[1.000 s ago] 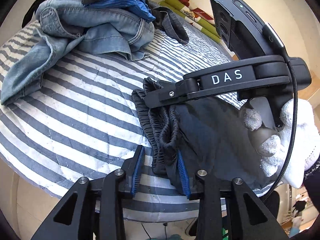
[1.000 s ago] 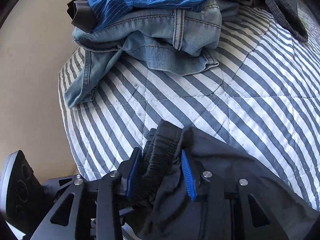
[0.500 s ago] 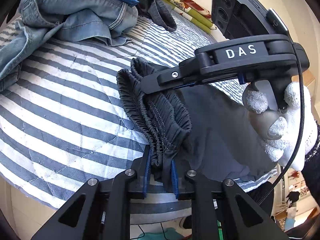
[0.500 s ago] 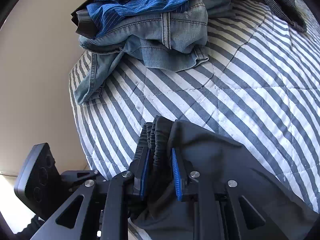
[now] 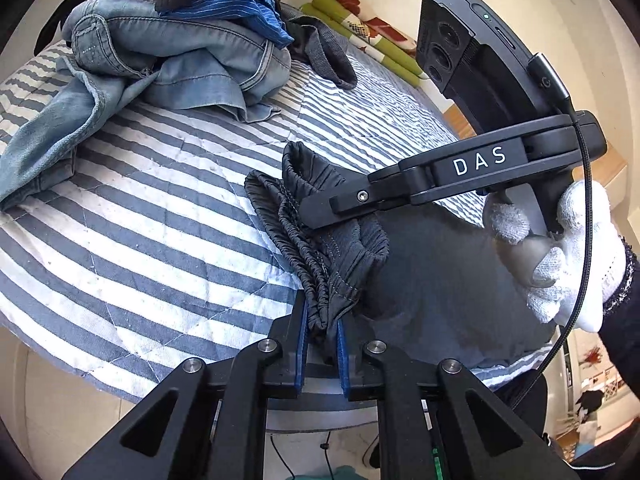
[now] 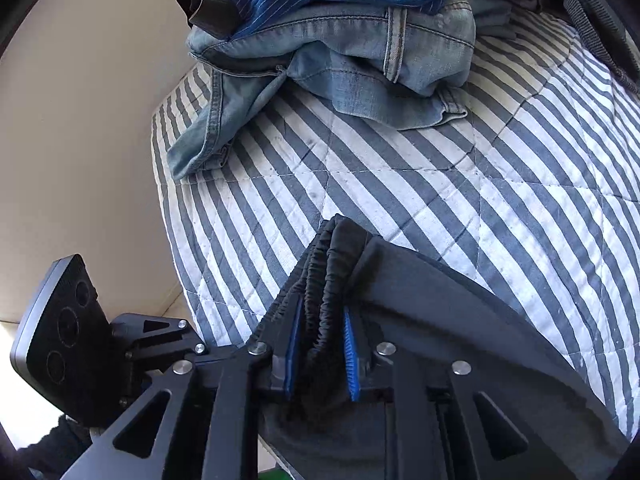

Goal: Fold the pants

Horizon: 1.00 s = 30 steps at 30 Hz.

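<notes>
Nearest in the left wrist view, the left claw (image 5: 322,344) is clenched on the gathered elastic waistband of the dark grey pants (image 5: 432,280); the blue pads pinch the bunched fabric, and the part of the band between the fingers is hidden by them. In the right wrist view the right claw (image 6: 320,354) also grips that waistband, its jaws closing the last bit on the ruched cloth that fills the gap between the pads. Below its fingers the fabric drops into shadow and cannot be made out.

The pants lie at the near edge of the bed, on the striped quilt (image 5: 152,216), with the waistband lifted off it between the two claws. Their legs run off to the right and down, cut off by the frame, so how far they reach is unclear.

From the left camera the right claw's body crosses the picture, held by a white-gloved hand (image 5: 560,256); its fingertips are buried in the waistband folds.

Farther back on the quilt, well apart from the pants, sits a heap of clothes: light blue jeans (image 5: 168,60) underneath, a blue pinstriped garment (image 5: 236,12) on top, and a grey piece (image 5: 328,56) beside them. Darker items behind the heap are too cropped to tell. Beyond the bed lies a green patterned cloth (image 5: 360,20).
</notes>
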### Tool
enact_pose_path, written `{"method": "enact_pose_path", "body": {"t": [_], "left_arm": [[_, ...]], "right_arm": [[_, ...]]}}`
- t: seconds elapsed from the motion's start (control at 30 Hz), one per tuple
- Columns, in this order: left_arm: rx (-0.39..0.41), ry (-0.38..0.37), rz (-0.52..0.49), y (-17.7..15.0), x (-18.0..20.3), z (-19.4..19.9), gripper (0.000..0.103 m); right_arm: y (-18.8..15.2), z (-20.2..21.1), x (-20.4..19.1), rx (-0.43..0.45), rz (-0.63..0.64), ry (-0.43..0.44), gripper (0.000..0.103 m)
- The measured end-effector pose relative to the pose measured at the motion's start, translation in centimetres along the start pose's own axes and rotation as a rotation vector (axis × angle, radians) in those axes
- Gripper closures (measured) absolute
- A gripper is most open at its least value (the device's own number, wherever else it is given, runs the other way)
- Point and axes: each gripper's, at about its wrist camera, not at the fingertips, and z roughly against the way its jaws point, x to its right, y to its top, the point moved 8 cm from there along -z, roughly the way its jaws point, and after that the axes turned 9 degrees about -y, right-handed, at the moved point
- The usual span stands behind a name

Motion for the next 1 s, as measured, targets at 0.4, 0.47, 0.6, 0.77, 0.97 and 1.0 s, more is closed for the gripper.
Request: {"method": "enact_pose_path", "body": {"t": [0.4,0.47,0.6,0.77,0.97,1.0], "left_arm": [[-0.015,-0.092,0.128,2.2,-1.0,-2.3,0.064],[-0.005,-0.095,0.135,2.5,-1.0,-2.2,0.064],[0.005,-0.142,0.174,2.6,-1.1,-1.7,0.055],[0.025,-0.12,0.148,3.0,-0.6,-1.2,0.042],[0.002,0.027,0.054,3.3,0.0,-2.4,0.064],[0.002,0.056,0.037,3.5,-0.4,-2.8,0.081]], "right_arm": [[0.8,0.4,-0.2,-0.008,0.112,-0.098,0.094],[0.8,0.1,-0.4,-0.013,0.126,-0.107,0.094],[0.4,-0.8,-1.3,-0.026,0.144,-0.1,0.094],[0.0,-1.8,-1.7,-0.052,0.142,-0.099,0.094],[-0.1,-2.3,-1.6,-0.065,0.078,-0.024,0.076],[-0.1,-2.3,-1.5,-0.063,0.066,-0.003,0.073]]}}
